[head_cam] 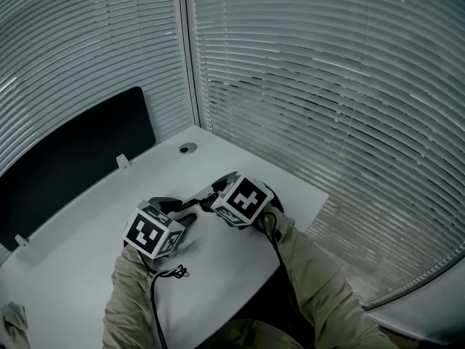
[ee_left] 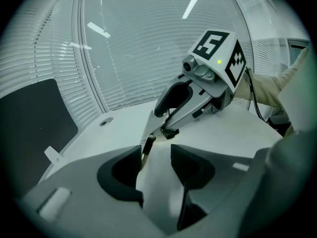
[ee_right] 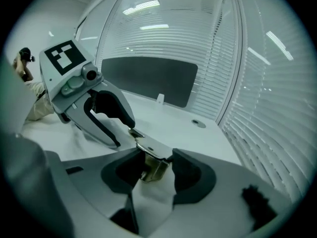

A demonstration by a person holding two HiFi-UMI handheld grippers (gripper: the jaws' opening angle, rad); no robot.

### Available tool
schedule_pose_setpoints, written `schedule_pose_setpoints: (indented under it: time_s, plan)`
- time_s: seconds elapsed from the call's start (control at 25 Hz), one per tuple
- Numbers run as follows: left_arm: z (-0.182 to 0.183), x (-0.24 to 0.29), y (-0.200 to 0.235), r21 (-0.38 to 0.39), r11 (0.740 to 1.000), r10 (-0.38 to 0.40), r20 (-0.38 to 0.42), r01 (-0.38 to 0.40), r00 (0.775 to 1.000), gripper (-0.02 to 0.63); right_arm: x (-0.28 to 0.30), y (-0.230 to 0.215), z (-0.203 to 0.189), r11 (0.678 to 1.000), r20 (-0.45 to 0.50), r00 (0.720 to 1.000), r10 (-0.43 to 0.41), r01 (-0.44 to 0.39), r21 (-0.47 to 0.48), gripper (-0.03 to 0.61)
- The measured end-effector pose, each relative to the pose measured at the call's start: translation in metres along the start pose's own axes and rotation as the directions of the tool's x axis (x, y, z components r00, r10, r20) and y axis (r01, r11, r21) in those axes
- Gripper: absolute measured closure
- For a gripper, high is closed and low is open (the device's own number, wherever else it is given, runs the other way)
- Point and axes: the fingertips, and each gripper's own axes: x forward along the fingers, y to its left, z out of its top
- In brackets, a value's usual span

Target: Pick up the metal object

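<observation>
Setting: white desk (head_cam: 87, 267) set into a corner of pale slatted blinds (head_cam: 327, 86), with a black panel (head_cam: 73, 166) along its far edge and a round cable hole (head_cam: 187, 148) near the corner.
Task's thing: small hinge-like metal object (ee_right: 151, 163), a flat silvery plate with a brassy folded end. It lies over the middle of the desk, bridging the tips of both claws.
Right claw: the right gripper (ee_right: 156, 155) is narrowed onto the brassy end, a dark pad pressing each side of it. The silvery plate juts forward out of the grip.
Left claw: the left gripper (ee_left: 156, 151) stands apart with nothing clamped. The plate's thin far end sits just beside one pad, and a bare gap shows across to the other.
Contact with desk: no view settles whether the piece is clear of the surface.
Step in hand: by my reading, the grasp itself, with one claw seated and the other only flanking.
Next move: probably a straight, level lift by the right claw. The left claw either closes on the free end to steady it or draws back clear of the plate.
Risk: the plate is thin and slick, so a tilted pull could let it pivot between the pads.
</observation>
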Motion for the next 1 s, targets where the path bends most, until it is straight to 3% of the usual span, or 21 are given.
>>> schedule_pose_setpoints:
  time_s: [0.12,0.2,0.4,0.48,0.72,0.76,0.8,0.84,1.0]
  plan:
    - [0.002,-0.003,0.004,-0.01,1.0,0.014,0.013,-0.014,1.0,0.422,-0.003,0.001,0.003,0.999,0.012,1.0,-0.016,0.016,-0.04,0.403]
    - [0.002,-0.004,0.005,-0.014,1.0,0.023,0.024,-0.023,0.999,0.422,-0.007,0.0,0.006,0.998,0.037,0.999,-0.037,0.039,-0.044,0.472]
    - [0.002,-0.011,0.013,-0.01,0.996,0.091,0.06,-0.09,0.994,0.416,-0.026,0.0,0.01,0.992,0.093,0.993,-0.077,0.086,-0.088,0.487]
    - [0.002,-0.015,0.016,0.001,0.994,0.107,0.077,-0.107,0.991,0.381,-0.037,0.002,0.013,0.992,0.129,0.989,-0.076,0.088,-0.09,0.489]
    - [0.005,-0.02,0.005,0.166,0.972,0.153,0.097,-0.168,0.983,0.35,-0.073,0.022,0.032,0.997,0.245,0.969,0.007,0.01,-0.071,0.491]
    - [0.008,-0.023,0.003,0.193,0.962,0.174,0.12,-0.194,0.977,0.356,-0.078,0.027,0.035,0.997,0.257,0.966,0.022,-0.002,-0.081,0.491]
    - [0.011,-0.027,0.001,0.216,0.95,0.196,0.152,-0.226,0.969,0.411,-0.083,0.032,0.038,0.996,0.267,0.963,0.033,-0.009,-0.092,0.491]
    - [0.014,-0.031,-0.002,0.235,0.938,0.216,0.184,-0.256,0.959,0.538,-0.087,0.036,0.04,0.995,0.274,0.961,0.041,-0.013,-0.103,0.491]
    - [0.021,-0.051,-0.011,0.256,0.919,0.233,0.263,-0.3,0.936,0.546,-0.106,0.05,0.046,0.991,0.308,0.949,0.067,-0.026,-0.133,0.489]
